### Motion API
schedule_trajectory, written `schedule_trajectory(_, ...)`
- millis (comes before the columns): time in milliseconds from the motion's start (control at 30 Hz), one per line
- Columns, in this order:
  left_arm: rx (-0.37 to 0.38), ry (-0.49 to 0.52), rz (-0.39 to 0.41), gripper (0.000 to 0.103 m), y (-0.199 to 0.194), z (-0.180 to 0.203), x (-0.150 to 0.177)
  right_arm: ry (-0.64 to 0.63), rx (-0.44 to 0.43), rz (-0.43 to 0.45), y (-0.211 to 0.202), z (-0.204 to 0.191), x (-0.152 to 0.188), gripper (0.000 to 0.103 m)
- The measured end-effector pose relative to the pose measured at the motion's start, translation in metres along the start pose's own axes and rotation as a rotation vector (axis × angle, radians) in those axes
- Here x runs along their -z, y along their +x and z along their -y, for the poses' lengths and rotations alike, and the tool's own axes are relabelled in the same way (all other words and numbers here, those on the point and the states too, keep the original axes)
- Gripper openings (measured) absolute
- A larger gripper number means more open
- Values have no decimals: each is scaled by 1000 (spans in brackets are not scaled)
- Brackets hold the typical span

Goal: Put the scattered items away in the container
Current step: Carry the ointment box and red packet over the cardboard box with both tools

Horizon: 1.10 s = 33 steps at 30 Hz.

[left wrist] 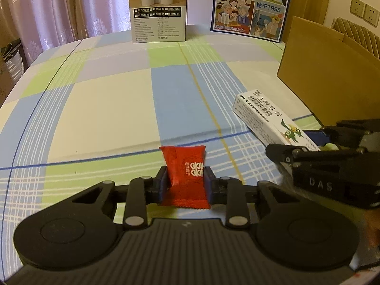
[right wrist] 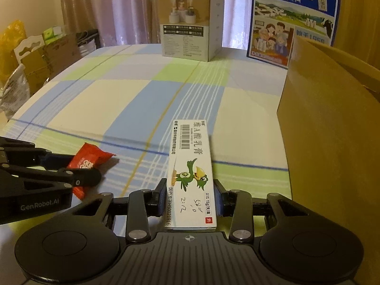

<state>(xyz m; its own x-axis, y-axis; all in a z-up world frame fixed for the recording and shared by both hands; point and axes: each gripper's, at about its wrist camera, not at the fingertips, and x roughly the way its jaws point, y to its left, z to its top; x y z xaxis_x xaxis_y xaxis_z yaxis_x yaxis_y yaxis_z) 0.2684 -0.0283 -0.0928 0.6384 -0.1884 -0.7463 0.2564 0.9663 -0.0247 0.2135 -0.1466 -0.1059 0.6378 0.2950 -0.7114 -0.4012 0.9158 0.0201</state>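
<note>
My left gripper (left wrist: 185,178) is shut on a red snack sachet (left wrist: 182,156), which stands upright between its blue pads just above the plaid tablecloth (left wrist: 106,109). In the right wrist view the same sachet (right wrist: 92,156) sits in the left gripper (right wrist: 76,168) at the lower left. My right gripper (right wrist: 191,190) is shut on the near end of a long white ointment box (right wrist: 190,147) printed with a green bird. From the left wrist view, that box (left wrist: 258,111) points away from the right gripper (left wrist: 299,142). An open brown cardboard box (right wrist: 332,130) (left wrist: 320,71) stands close on the right.
A beige humidifier carton (right wrist: 190,23) and a blue milk carton (right wrist: 292,19) stand at the table's far edge before pink curtains. Stacked cartons and bags (right wrist: 47,54) sit beyond the table's left edge. A padded chair back (left wrist: 356,35) rises behind the cardboard box.
</note>
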Motion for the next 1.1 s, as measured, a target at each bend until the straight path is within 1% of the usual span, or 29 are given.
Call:
schedule_trajectory(67, 2, -3, -6, 26, -7, 0, 6, -9, -7, 4, -11, -6, 3, 36)
schedule_trajectory(200, 0, -2, -10, 25, -28, 2, 17, -11, -18, 44, -38, -16, 3, 36)
schedule_trajectory(367, -2, -16, 14, 25, -66, 10, 21, 12, -27, 99, -87, -22, 3, 36)
schedule_trajectory(533, 13, -7, 36, 25, -104, 33, 21, 38, -7, 162, -144, -15, -4, 36)
schedule_trajectory(667, 39, 0, 58, 25, -132, 58, 19, 44, 32, 210, -192, -3, -7, 36)
schedule_trajectory(833, 79, 29, 89, 25, -165, 95, 15, 66, 88, 236, -238, 25, -3, 36)
schedule_trajectory(967, 118, 52, 109, 25, -184, 125, 8, 94, 123, 224, -259, 51, 1, 36)
schedule_trajectory(1100, 151, 86, 126, 25, -195, 154, 1, 115, 152, 212, -274, 71, 6, 36)
